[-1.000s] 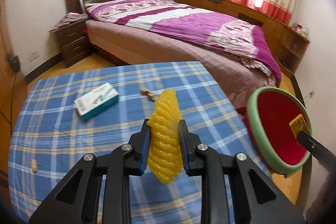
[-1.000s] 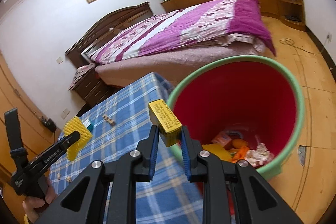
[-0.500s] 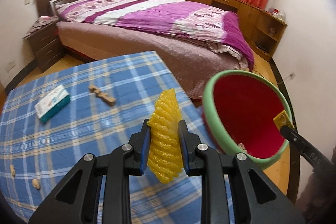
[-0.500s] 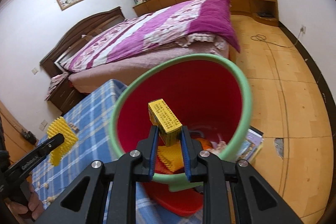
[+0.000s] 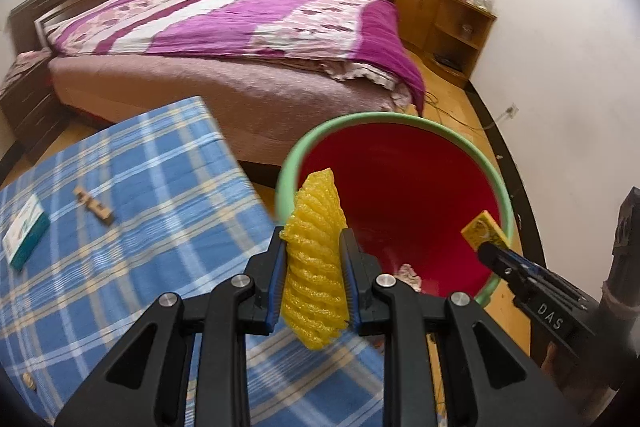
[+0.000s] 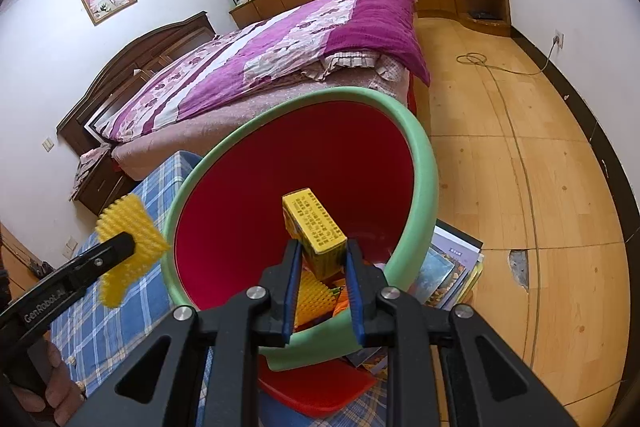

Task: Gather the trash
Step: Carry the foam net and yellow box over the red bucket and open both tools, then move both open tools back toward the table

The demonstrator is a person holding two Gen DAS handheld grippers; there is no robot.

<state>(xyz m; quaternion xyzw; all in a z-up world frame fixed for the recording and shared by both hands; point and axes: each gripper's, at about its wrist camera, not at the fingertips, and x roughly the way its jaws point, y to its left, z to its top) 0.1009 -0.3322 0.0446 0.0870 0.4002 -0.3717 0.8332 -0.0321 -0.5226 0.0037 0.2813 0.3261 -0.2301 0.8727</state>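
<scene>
My left gripper [image 5: 313, 251] is shut on a yellow foam net [image 5: 314, 267], held at the table's right edge beside the near rim of a red bin with a green rim [image 5: 400, 195]. My right gripper [image 6: 320, 259] is shut on a small yellow box [image 6: 314, 229] and hangs over the bin [image 6: 304, 171] mouth. Trash lies at the bottom of the bin, including a yellow net and orange pieces. In the left wrist view the right gripper [image 5: 486, 247] with the box [image 5: 484, 229] shows at the bin's right rim. The right wrist view shows the left gripper [image 6: 130, 241] with the net [image 6: 128, 245].
On the blue plaid table [image 5: 120, 267] lie a white and teal box [image 5: 24, 233], a wooden piece [image 5: 94, 207] and small scraps. A bed [image 5: 240, 39] stands behind. Books [image 6: 452, 267] and a red lid [image 6: 316, 383] lie under the bin on the wooden floor.
Both grippers have swung toward the bin. The left one carried the net from mid-table to the bin's rim. The right one brought the box from the rim to over the bin's mouth.
</scene>
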